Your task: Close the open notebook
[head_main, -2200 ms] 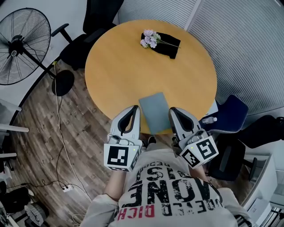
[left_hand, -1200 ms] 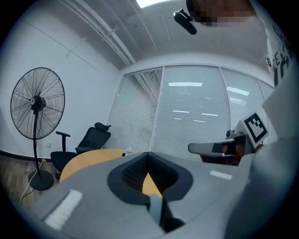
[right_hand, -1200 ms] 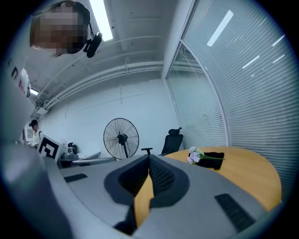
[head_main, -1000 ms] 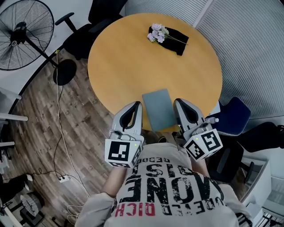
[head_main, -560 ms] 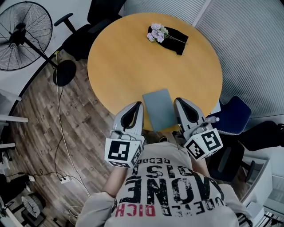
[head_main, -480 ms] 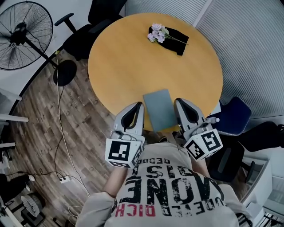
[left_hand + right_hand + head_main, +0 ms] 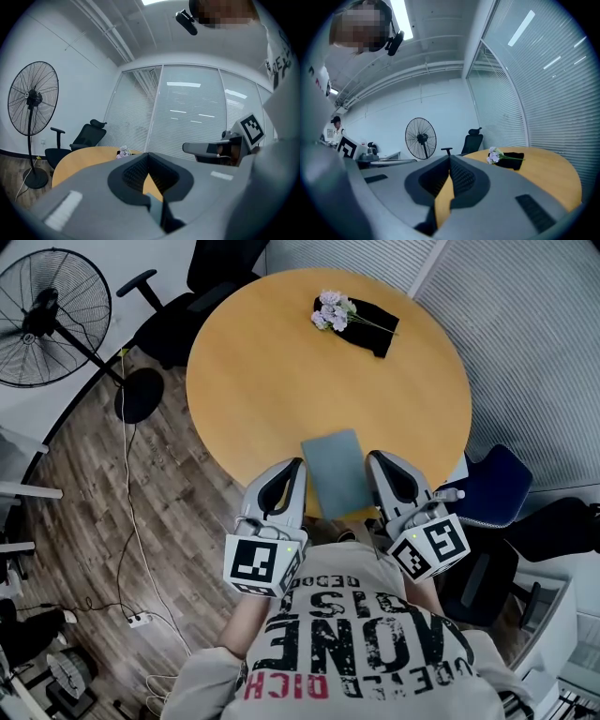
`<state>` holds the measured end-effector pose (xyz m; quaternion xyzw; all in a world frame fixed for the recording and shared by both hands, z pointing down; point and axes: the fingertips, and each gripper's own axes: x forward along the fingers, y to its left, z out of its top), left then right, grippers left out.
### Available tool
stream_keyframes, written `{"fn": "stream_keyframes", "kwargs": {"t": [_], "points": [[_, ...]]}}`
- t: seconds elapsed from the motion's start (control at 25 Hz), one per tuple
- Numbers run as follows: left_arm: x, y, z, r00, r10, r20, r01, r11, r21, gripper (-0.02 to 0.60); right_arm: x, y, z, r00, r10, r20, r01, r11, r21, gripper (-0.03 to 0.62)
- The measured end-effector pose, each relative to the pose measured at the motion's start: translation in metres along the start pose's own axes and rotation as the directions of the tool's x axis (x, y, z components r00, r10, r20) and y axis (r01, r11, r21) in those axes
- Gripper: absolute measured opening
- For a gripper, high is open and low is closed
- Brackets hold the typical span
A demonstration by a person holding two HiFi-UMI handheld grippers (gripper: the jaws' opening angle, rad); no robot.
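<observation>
— Left gripper (image 7: pixel 297 464) first: how do its jaws stand?

— Pressed together at the tips, with nothing caught between them. Its own view shows the two grey jaws meeting in a point, and only a sliver of the wooden table (image 7: pixel 272 371) shows through the gap behind the tips.

— And the right gripper (image 7: pixel 372 457)?

— Same story. Its jaws meet at the tip and hold nothing. Both grippers hang at the near edge of the table, pointing across it and roughly level.

— Where is the notebook (image 7: pixel 337 472)?

— Flat on the table at that near edge, right between the two grippers. The left one is just beside its left long side and the right one just beside its right. Neither pair of tips touches it, as far as the head view shows.

— What does it look like?

— It is a plain grey-blue rectangle and lies closed, showing a single cover with no pages. Its long sides run away from the person, turned slightly off square. Its near short end reaches the table's rim.

— Anything else on the table?

— A small bunch of pale purple flowers (image 7: pixel 329 309) lies across a black cloth (image 7: pixel 368 330) at the far side, well apart from the notebook.
</observation>
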<state>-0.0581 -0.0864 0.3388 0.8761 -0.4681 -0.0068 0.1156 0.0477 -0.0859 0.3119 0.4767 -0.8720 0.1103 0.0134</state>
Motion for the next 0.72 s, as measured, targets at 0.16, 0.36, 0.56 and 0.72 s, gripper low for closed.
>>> {"fn": "stream_keyframes", "kwargs": {"t": [0.16,0.36,0.56,0.72], "points": [[0.003,-0.007,-0.001,1.000,-0.008,0.001,0.008,1.000,0.006,0.011,-0.004,-0.003,-0.001,1.000,0.001,0.000,-0.001,1.000,0.006,0.012],[0.009,-0.018,0.000,1.000,-0.018,-0.001,0.018,1.000,0.013,0.011,-0.011,-0.013,0.000,1.000,-0.003,0.001,0.003,1.000,0.010,0.012],[0.016,-0.029,-0.002,1.000,-0.022,-0.005,0.023,1.000,0.018,0.011,-0.016,-0.022,0.001,1.000,0.006,-0.005,-0.006,1.000,0.009,0.012],[0.020,-0.035,-0.004,1.000,-0.022,-0.008,0.022,1.000,0.016,0.011,-0.020,-0.027,0.001,1.000,0.008,-0.008,-0.008,1.000,0.007,0.012]]}}
